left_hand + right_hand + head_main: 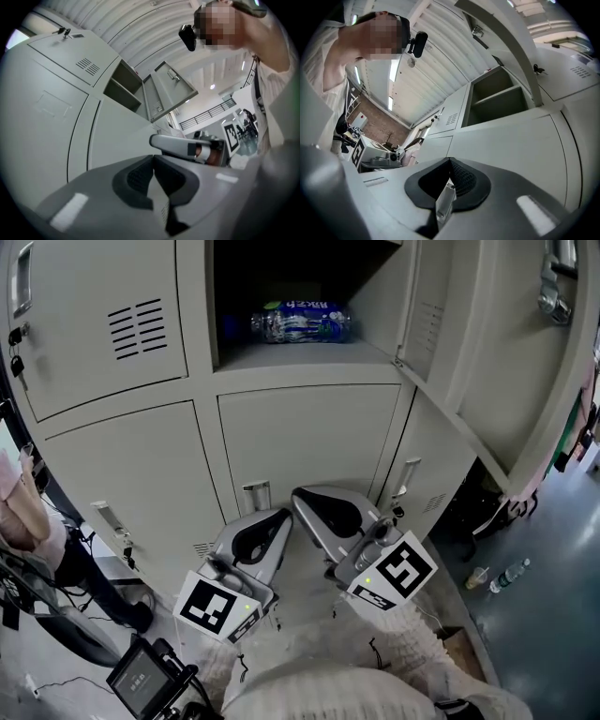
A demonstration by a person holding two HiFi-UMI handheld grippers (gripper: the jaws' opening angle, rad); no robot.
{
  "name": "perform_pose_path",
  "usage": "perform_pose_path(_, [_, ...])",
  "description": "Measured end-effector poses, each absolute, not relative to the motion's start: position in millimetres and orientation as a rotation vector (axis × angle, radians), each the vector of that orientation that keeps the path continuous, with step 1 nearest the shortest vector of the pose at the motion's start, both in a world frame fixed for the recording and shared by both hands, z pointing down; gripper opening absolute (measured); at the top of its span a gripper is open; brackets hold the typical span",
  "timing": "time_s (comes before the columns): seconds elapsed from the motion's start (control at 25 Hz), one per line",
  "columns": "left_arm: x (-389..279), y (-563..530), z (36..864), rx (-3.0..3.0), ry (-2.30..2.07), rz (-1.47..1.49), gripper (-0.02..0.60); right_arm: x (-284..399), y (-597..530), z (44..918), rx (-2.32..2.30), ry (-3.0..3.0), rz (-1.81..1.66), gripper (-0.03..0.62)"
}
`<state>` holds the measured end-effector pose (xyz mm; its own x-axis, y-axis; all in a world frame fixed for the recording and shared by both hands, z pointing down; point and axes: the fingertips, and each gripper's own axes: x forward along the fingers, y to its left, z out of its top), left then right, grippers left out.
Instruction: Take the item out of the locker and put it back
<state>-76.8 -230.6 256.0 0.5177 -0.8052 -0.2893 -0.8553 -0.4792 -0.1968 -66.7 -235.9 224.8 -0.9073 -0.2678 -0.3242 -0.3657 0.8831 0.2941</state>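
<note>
Poses: grey left gripper [284, 515] and grey right gripper [300, 496] both angled up at the beige metal locker [309, 437]; both clenched, empty
Counts: two grippers; one clear blue-labelled plastic bottle [300, 322]

Head view: sat high, faced steeply down the locker [309, 442] front, near.
Left gripper view, right gripper view: rode low, looked upward along own jaws, close to it.
Shared: open compartment [380, 296], seemingly the same in all three.

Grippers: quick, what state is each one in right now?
Left gripper: closed, holding nothing.
Right gripper: closed, holding nothing.
</note>
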Motion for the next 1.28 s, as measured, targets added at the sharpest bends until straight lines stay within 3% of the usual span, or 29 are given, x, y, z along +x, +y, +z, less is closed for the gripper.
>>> perform_pose_path(0.64, [-84.1,-223.3,180.0,-2.354,1.274,0.341,0.008,-86.2,-245.6,65.6,-0.942,2.518,1.336,-0.002])
perform_pose_path(1.28, [-75.7,-231.6,142.6,-2.337,1.142,0.365,0.008,-114.7,-288.1,2.6,-0.941,2.616,1.532,0.042])
